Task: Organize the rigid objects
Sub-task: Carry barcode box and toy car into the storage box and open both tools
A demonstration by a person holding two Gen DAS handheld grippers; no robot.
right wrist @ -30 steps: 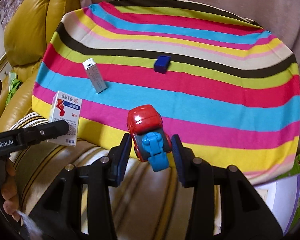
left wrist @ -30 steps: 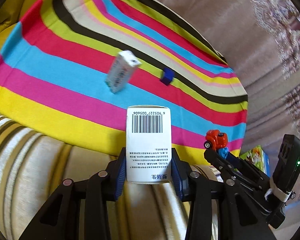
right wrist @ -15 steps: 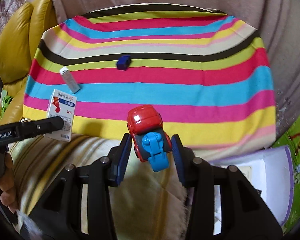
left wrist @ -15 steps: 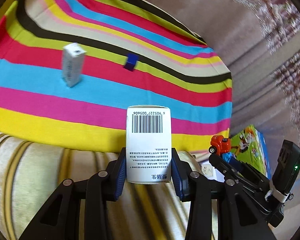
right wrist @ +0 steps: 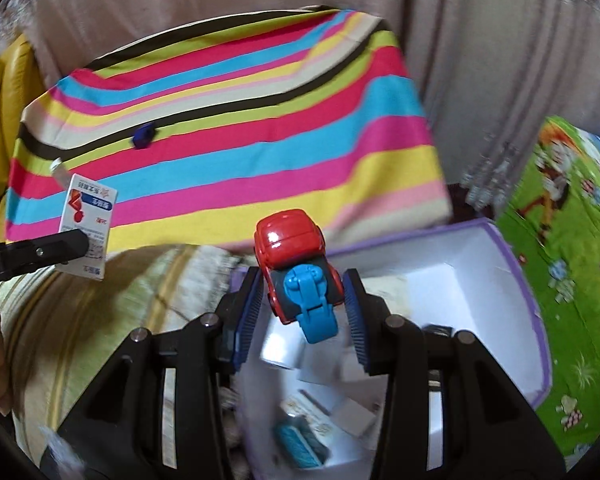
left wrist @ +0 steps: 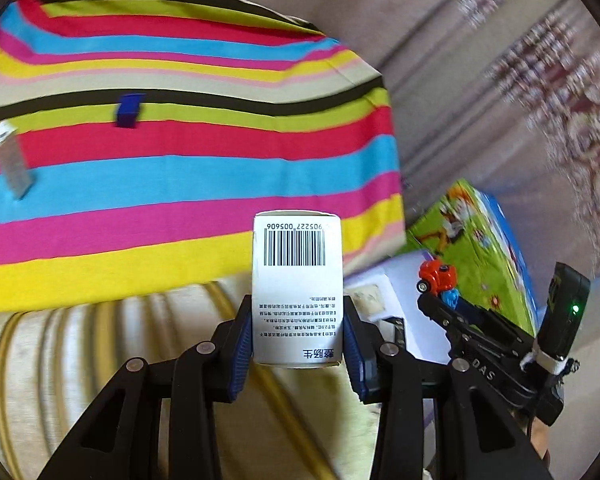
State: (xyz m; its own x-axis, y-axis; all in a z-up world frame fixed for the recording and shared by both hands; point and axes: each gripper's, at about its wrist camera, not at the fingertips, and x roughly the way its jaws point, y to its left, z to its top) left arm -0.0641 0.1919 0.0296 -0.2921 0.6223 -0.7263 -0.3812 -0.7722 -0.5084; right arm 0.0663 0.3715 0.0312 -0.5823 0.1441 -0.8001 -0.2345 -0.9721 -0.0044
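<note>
Since a second ago the left wrist view has swung toward the right: the striped cloth [left wrist: 188, 168] has slid to the upper left of the frame, and the green play mat [left wrist: 480, 248] and a corner of the purple-rimmed box [left wrist: 404, 280] have come in at lower right. My left claw [left wrist: 298, 344] is clamped on the white medicine carton [left wrist: 298, 280], barcode side up, at centre frame. On the cloth a small blue block [left wrist: 129, 110] and a grey slim box [left wrist: 11, 160] lie well apart at left. From the right wrist view, the purple-rimmed box [right wrist: 512, 264] has come into the lower right, open, with small packets lying inside. My right claw [right wrist: 300, 312] grips the red and blue toy car [right wrist: 298, 268] over the box's near left rim. I judge both loads are close to the drop; two things on the cloth remain to be collected.
</note>
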